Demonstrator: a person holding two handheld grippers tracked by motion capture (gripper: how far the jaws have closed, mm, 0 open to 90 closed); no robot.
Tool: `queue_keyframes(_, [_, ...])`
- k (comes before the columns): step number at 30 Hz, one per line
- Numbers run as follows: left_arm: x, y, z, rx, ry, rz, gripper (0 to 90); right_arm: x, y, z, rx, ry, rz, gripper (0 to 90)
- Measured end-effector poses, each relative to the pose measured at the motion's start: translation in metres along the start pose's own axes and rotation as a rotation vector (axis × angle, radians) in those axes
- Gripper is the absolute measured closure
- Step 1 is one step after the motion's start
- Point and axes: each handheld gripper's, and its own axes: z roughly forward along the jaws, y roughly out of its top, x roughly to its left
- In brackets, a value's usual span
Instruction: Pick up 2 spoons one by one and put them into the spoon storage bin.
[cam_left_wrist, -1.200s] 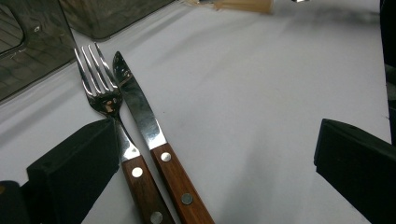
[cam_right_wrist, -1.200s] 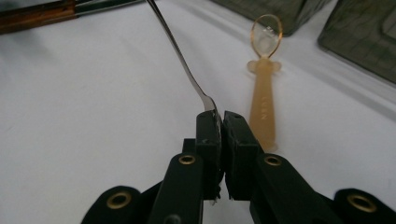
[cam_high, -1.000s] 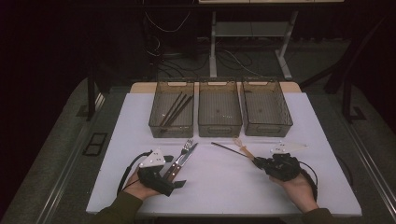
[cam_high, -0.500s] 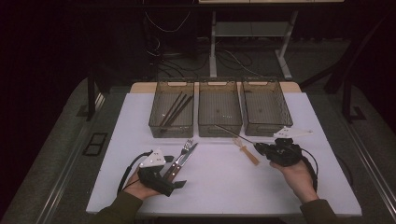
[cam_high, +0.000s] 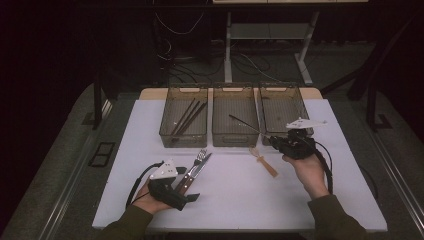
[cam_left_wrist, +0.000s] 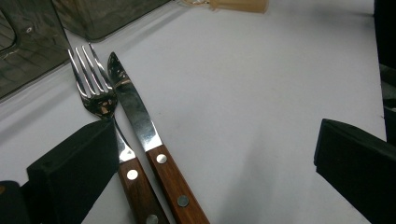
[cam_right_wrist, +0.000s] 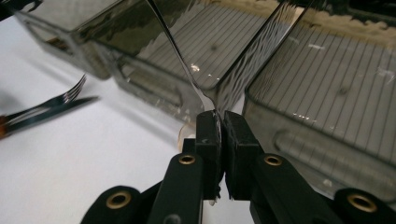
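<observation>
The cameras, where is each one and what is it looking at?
High view: above the table, looking down at three bins; both forearms and hands show.
Left gripper view: on the left gripper, low over the fork and knife; its black jaws stand apart.
Right gripper view: on the right gripper, facing the bins, pinching a thin metal piece.
Shared: fork and knife.

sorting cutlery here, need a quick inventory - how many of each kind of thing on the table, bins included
bins: 3
dark sticks in the left bin: 3, as far as the high view shows
fork: 1
knife: 1
wooden utensil: 1
thin metal utensil in the right gripper: 1
total: 10
</observation>
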Motion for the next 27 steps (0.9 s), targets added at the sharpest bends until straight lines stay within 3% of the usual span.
queue_keyframes(15, [-0.002, 0.001, 0.002, 0.007, -0.011, 0.015, 0.0, 0.002, 0.054, 0.041, 0.021, -0.056, 0.046, 85.2])
queue_keyframes(27, [-0.004, 0.001, 0.003, 0.004, -0.02, 0.02, 0.0, 0.007, 0.072, 0.082, 0.091, -0.1, 0.087, 85.1])
